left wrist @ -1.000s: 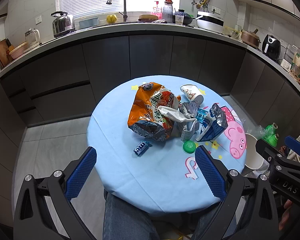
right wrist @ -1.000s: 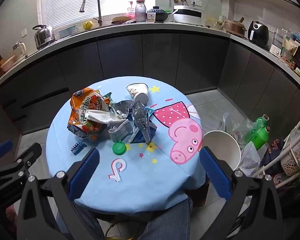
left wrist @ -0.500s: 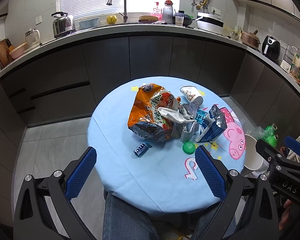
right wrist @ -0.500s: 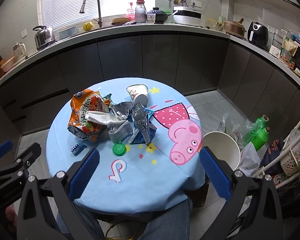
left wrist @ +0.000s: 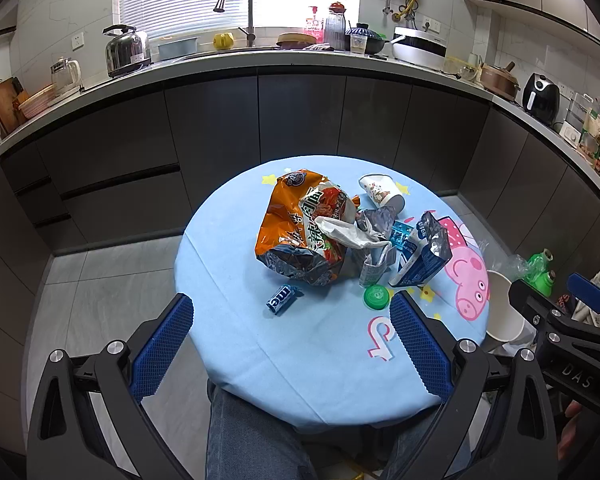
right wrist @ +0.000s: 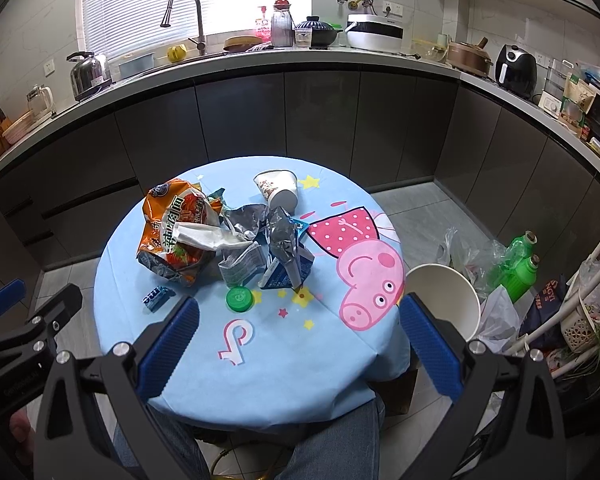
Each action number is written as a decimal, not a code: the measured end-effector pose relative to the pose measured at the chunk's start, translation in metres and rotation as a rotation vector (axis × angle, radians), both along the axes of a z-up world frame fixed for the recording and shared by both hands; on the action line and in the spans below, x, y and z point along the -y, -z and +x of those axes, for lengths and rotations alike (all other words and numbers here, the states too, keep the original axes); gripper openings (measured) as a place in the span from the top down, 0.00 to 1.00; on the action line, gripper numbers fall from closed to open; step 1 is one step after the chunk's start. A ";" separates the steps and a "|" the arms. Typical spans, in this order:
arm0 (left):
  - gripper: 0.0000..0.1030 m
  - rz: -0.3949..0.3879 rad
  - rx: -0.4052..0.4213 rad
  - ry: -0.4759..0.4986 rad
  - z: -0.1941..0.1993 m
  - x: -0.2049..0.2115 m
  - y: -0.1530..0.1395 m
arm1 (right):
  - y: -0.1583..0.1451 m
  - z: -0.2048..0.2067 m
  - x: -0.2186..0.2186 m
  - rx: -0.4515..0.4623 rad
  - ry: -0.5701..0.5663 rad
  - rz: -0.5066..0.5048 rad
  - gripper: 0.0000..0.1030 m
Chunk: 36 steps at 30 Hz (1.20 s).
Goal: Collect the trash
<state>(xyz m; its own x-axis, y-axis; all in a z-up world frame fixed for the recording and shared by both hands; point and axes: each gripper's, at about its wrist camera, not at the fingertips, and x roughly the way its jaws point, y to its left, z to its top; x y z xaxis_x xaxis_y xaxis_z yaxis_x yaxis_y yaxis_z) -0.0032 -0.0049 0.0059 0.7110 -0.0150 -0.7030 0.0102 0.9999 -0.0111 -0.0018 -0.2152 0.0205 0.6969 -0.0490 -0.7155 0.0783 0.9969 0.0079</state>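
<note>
Both grippers, left gripper [left wrist: 290, 336] and right gripper [right wrist: 298, 334], hang wide open and empty near the table [right wrist: 300, 380], ready to grab trash for the white bin [right wrist: 444, 296] beside it.

On the table [right wrist: 332, 364], the snack bag [right wrist: 176, 232] lies left of the carton [right wrist: 286, 268]; the paper cup [right wrist: 278, 192] lies behind the carton, the bottle cap [right wrist: 239, 299] before it, the candy wrapper [right wrist: 156, 297] further left, the bin [right wrist: 444, 300] beside the table's right edge
</note>
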 end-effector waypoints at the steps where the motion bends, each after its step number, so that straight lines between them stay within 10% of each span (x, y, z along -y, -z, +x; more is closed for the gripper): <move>1: 0.08 0.000 0.000 0.000 0.000 0.000 0.001 | 0.000 0.000 0.000 0.001 0.000 0.001 0.03; 36: 0.08 -0.003 0.001 0.001 -0.001 -0.001 -0.001 | -0.001 0.000 0.000 0.002 0.001 -0.001 0.03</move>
